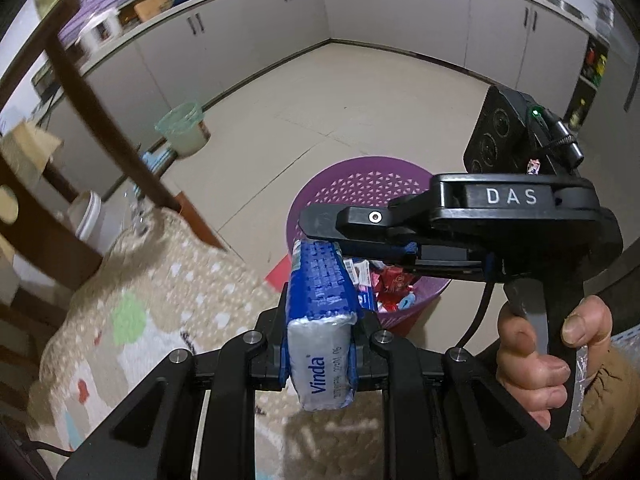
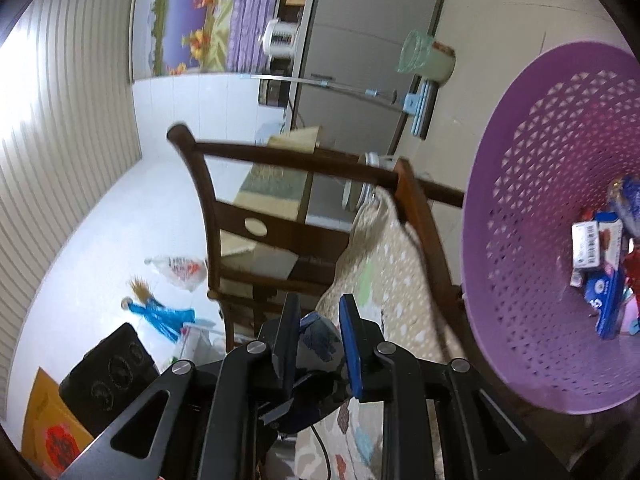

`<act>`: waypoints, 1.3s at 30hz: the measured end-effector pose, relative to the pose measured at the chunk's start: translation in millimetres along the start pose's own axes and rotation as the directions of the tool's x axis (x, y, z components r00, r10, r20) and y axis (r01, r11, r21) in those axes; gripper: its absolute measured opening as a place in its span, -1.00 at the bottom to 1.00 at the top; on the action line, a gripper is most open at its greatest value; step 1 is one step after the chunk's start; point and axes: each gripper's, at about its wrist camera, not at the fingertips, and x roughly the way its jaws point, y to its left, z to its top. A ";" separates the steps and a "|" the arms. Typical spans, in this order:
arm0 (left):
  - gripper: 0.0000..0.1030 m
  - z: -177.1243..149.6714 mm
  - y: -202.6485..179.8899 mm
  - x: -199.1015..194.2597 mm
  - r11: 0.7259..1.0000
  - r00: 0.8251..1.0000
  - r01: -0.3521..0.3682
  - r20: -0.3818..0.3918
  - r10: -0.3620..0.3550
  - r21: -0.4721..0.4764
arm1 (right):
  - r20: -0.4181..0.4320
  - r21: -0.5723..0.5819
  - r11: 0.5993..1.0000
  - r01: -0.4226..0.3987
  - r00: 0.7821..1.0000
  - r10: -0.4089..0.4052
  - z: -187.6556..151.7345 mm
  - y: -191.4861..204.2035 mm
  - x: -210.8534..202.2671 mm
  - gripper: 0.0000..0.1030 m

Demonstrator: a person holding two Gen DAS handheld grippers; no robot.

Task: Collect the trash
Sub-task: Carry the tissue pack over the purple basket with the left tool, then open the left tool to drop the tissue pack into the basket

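Above the chair's cushion edge, left tool (image 1: pixel 320 344) clamps a Vinda tissue pack (image 1: pixel 322 320), just short of the purple basket (image 1: pixel 360 188). Right tool (image 2: pixel 318 344) stands narrow, basket rim (image 2: pixel 468 216) beside it; bare floor (image 1: pixel 320 100) beyond.

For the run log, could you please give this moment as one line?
left gripper: shut on tissue pack | right gripper: at pack's far end, grip unclear | basket: holds trash

A home kitchen, dining corner alongside.
White cabinets (image 1: pixel 248 36) run under a cluttered counter (image 1: pixel 168 12), tiled floor (image 1: pixel 320 112), wooden chair (image 2: pixel 248 216), lined bin (image 1: pixel 186 128).
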 end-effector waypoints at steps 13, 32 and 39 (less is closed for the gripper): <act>-0.62 22.9 -16.6 19.0 0.998 1.000 -0.011 -0.006 0.011 0.062 | 0.080 0.059 0.998 -0.006 0.997 0.001 17.7 -14.3 -30.1 -0.56; -0.60 47.4 -11.7 59.4 1.000 0.999 0.010 -0.030 -0.009 0.007 | 0.264 0.169 0.985 0.029 0.962 -0.074 34.6 -36.6 -80.1 -0.50; 0.38 48.3 3.1 63.5 0.994 0.998 0.056 0.005 -0.056 -0.092 | 0.283 0.180 0.983 0.045 0.954 -0.095 34.9 -35.7 -84.5 0.23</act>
